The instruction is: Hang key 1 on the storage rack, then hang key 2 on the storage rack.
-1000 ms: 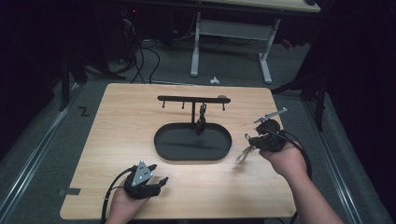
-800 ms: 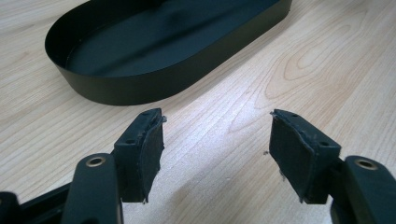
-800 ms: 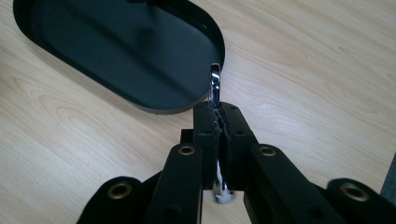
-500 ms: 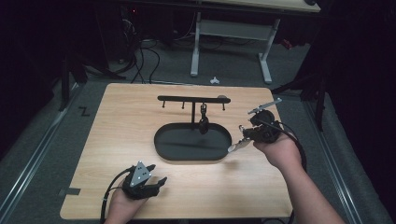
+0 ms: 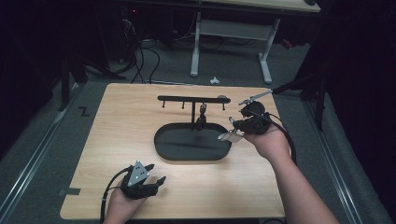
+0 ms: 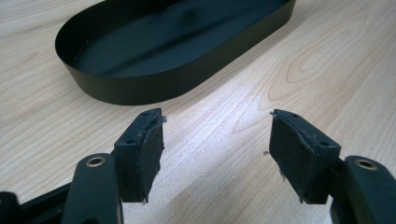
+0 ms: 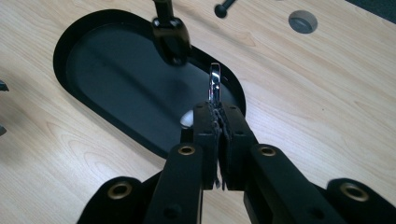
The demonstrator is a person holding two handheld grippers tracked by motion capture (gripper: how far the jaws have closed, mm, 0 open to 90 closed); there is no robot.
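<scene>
- Right gripper view: the right gripper (image 7: 217, 122) has its jaws pressed together on a thin shiny metal piece (image 7: 214, 84), which stands edge-on out of the pads; what exactly it is cannot be told from here, though in the high view it looks like a small flat silvery utensil (image 5: 229, 136).
- That piece is held over the right end of the black oval tray (image 7: 74, 37), probably so it can be set into the tray or brought up to the rack.
- Just beyond it a dark looped item (image 7: 171, 37) hangs from the stand above the tray; a peg (image 7: 224, 8) of the rack's bar shows near the top.
- In the high view the black rack (image 5: 193, 99) rises from the tray's far rim, about the middle of the wooden table (image 5: 116, 116).
- The left gripper (image 6: 215, 149) rests low near the table's front edge, jaws wide apart and holding nothing, its pads aimed at the tray's near wall, seemingly parked out of the way.
</scene>
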